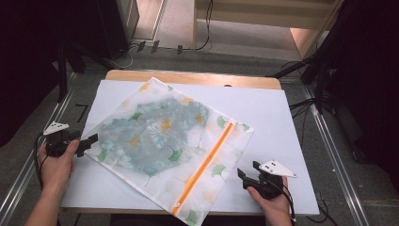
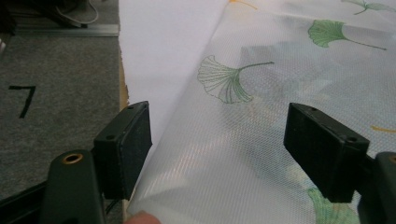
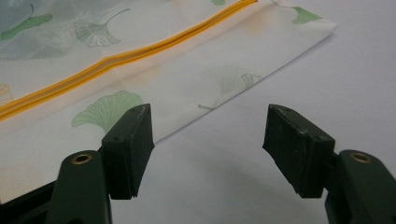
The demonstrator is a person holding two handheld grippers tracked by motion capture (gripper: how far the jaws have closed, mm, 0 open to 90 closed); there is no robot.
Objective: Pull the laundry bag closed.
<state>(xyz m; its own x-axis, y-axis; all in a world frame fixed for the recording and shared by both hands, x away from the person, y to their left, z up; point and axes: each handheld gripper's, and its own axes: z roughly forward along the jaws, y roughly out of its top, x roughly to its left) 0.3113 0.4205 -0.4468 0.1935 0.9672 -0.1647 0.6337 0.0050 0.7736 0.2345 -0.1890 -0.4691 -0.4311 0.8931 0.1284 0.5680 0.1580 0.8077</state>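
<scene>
High view: the left gripper [image 1: 89, 142] is seen at the 9 o'clock edge of the white sheet [image 1: 277, 122], jaws parted, pointing toward 3 o'clock at the near-left edge of the mesh laundry bag [image 1: 164, 141]. In the left gripper view the bag's edge [image 2: 224, 154] lies between the two black jaws, but neither pad is seen pressing on it; no grip is made. The right gripper [image 1: 245, 179] is held at about 5 o'clock on the sheet, jaws also parted, nothing between them. In the right gripper view the bag's lower edge [image 3: 196, 116] runs just ahead of the jaws, close to the left one; bare sheet lies under the right one.

The bag lies flat, turned diagonally, its long axis running from 11 o'clock to 5 o'clock. The orange zipper [image 1: 203, 165] runs near the edge facing the right gripper, from 1 o'clock down to 7 o'clock. A blue-grey garment [image 1: 150, 136] is seen inside, toward the left half.

Judgement: the left gripper is nearer to a hold; the right one needs a short advance toward 10 o'clock. Open sheet remains at 1 to 3 o'clock; the bag's 6 o'clock corner overhangs the table edge.
</scene>
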